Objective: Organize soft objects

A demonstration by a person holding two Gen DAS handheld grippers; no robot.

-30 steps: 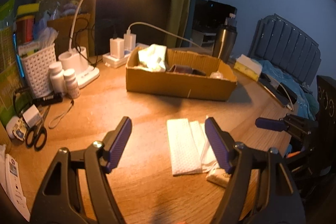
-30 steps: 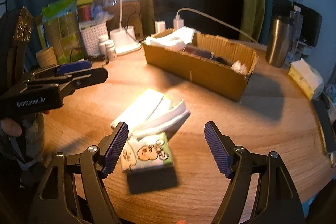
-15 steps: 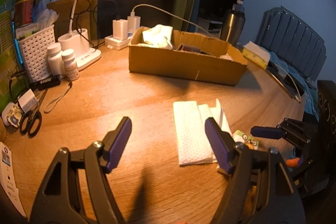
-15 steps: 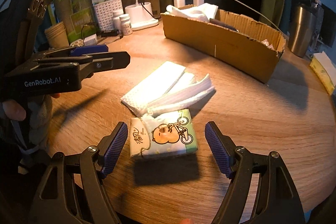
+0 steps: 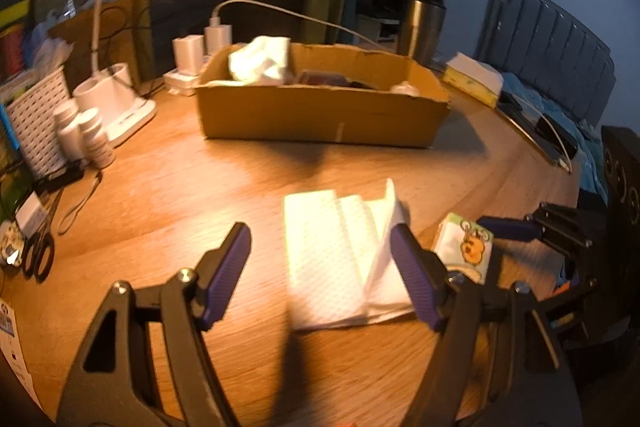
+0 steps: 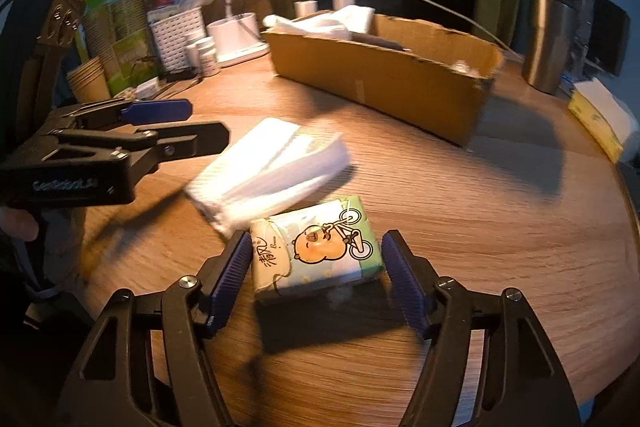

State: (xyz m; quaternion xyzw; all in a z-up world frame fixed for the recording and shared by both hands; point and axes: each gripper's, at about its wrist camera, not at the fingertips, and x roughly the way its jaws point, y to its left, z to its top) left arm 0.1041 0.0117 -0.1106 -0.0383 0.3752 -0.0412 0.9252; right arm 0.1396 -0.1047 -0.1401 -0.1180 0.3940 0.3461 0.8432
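Wooden table (image 5: 168,195) fills the left wrist view, with the left gripper (image 5: 320,267) held wide open above it and nothing between its pads. A stack of white paper towels (image 5: 332,259) lies flat just beyond, its right edge beside the right-hand pad. A cardboard box (image 5: 320,115) sits farther back under the lamp (image 5: 108,7).

From the right wrist view, the right gripper (image 6: 316,271) straddles a tissue pack (image 6: 316,251) printed with a bear on a bicycle. Its jaws have just been closing; the pads stand just beside the pack's two ends, and whether they already press on it I cannot tell. The towels touch the pack's far corner.
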